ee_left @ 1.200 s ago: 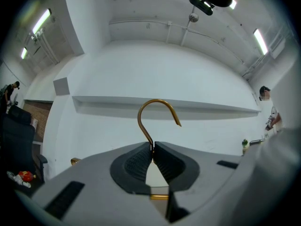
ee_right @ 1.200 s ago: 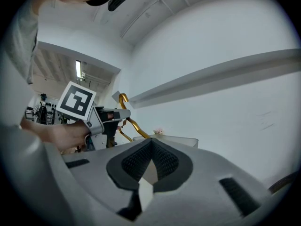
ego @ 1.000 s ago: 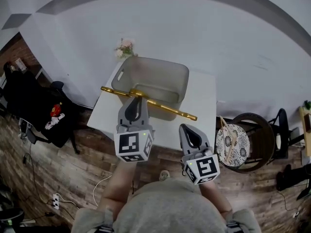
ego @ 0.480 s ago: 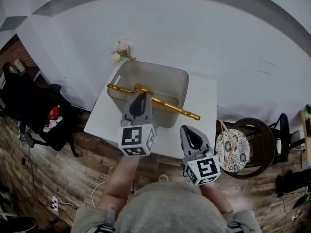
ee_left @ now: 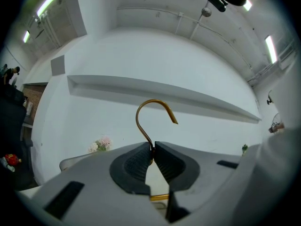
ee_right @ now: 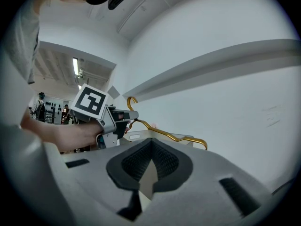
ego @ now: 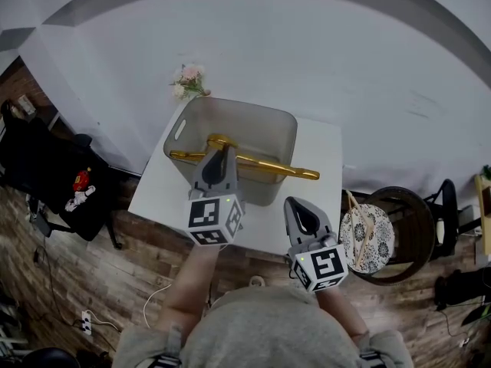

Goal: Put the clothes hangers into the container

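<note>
LEFT GRIPPER [ego: 223,153] clamps shut on the neck of a gold hanger [ego: 268,165], just below its hook [ee_left: 153,100], holding it over the open grey bin [ego: 253,121] on a white table [ego: 318,159] — the bar spans the bin, its right end jutting past the rim. The right gripper [ego: 296,204] hangs nearer the person — jaws together, empty.

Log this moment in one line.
left gripper: shut on gold hanger neck | hanger: over grey container, unreleased | right gripper: shut, empty

The left tool [ee_left: 152,148] clamps the gold hanger [ee_left: 153,100] below its hook; flowers [ee_left: 99,144] behind.
</note>
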Tool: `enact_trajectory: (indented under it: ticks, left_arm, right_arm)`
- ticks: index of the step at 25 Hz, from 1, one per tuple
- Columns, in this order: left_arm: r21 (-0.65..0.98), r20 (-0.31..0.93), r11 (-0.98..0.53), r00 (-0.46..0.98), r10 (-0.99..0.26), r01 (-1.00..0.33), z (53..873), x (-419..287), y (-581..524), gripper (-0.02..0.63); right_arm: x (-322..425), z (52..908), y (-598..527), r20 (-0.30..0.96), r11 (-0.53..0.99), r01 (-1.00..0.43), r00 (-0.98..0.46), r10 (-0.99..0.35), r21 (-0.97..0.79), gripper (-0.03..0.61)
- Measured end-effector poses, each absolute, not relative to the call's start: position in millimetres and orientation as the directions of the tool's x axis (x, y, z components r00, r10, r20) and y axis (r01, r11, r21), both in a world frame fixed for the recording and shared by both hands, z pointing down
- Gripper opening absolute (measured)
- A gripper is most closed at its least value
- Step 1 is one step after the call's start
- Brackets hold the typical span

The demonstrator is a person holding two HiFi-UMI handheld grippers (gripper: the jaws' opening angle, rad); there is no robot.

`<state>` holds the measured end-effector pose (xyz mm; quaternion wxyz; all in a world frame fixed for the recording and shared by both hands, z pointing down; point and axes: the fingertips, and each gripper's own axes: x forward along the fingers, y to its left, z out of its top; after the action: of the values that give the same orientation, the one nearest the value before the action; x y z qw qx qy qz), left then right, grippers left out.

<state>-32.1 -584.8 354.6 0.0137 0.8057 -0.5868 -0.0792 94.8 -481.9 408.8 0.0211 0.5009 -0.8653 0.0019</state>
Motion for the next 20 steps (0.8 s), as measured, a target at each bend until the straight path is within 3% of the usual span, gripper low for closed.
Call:
enact_trajectory:
  ticks: [20]
  left_arm:
    - [0.105,0.052,-0.218,0.224,-0.973,-0.97,400.7,-63.9,-597.0,0.046]
  right_arm:
    - [77.4,415.9,-494.9,0.047,0.53,-0.848,-0.529,-0.847,0.012,0.0]
